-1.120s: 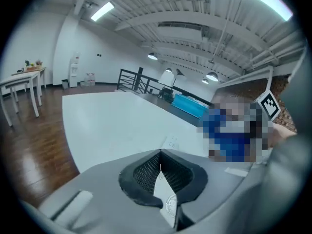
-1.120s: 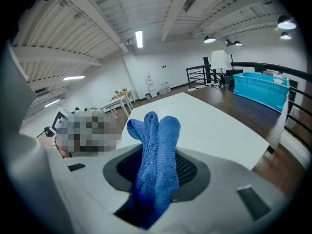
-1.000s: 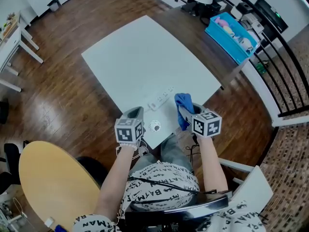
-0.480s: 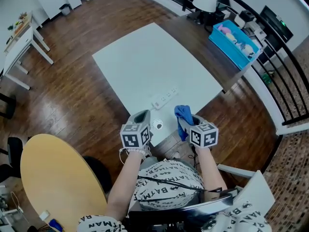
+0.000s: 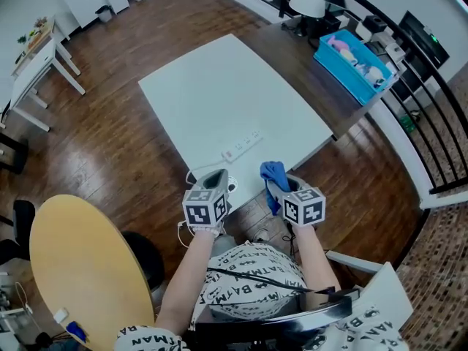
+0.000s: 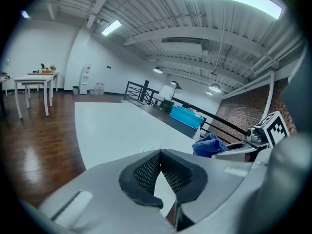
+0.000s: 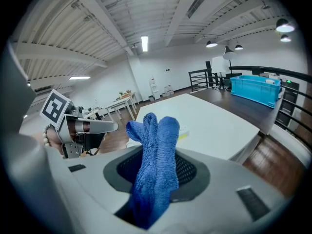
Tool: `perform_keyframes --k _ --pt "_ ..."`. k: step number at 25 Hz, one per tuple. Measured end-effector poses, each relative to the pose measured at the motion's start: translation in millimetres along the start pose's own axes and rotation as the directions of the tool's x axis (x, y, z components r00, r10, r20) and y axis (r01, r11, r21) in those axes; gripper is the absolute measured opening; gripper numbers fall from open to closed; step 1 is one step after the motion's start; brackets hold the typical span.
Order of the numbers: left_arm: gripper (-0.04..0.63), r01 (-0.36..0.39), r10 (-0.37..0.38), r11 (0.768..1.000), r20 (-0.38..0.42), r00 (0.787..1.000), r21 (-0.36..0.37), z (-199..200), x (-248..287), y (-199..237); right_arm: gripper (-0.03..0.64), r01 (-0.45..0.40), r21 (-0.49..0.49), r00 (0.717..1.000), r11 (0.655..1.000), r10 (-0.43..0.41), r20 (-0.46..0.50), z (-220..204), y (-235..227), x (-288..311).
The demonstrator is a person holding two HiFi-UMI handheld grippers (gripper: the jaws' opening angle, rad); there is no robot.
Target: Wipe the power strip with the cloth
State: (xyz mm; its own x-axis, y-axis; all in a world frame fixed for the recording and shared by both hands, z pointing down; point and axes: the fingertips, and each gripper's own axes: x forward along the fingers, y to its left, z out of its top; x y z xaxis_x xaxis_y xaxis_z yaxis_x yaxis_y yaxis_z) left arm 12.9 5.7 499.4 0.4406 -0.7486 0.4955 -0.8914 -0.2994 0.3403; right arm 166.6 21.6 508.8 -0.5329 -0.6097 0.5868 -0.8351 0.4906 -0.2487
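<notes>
- The right gripper [image 7: 158, 172] is clamped on the blue cloth [image 7: 157, 140], which stands up from between its jaws as a folded bunch.
- The left gripper [image 6: 160, 156] has its jaws brought together at the tips with nothing between them. Only a sliver of white tabletop shows through the gap lower down.
- In the last second both grippers have drawn back toward the person's body. They now sit over the near edge of the white table [image 5: 219, 86].
- The hold on the cloth has not changed over that time.
- The power strip [image 5: 243, 145] lies flat on the table close to that near edge, ahead of the two grippers and roughly between them. It has not shifted on the tabletop.
- The cloth is now a little further from the strip's end than it was, and the two are clearly apart.
- Judged from this, no wiping contact is being made. The cloth will need to be carried forward and lowered onto the strip before a stroke can count.
- The empty left gripper looks free to steady the strip if it slides.
- The count is two grippers, one cloth, one power strip and one white table.
- Further out there is one blue crate [image 5: 356, 61] on the dark counter beyond the table, and one round wooden table [image 5: 80, 269] at the person's left.
</notes>
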Motion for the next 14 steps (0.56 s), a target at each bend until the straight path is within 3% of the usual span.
perform_keyframes --k 14 --pt "0.0 -0.02 0.02 1.0 0.008 1.0 -0.016 7 -2 8 0.147 -0.015 -0.04 1.0 0.999 0.015 -0.007 13 2 8"
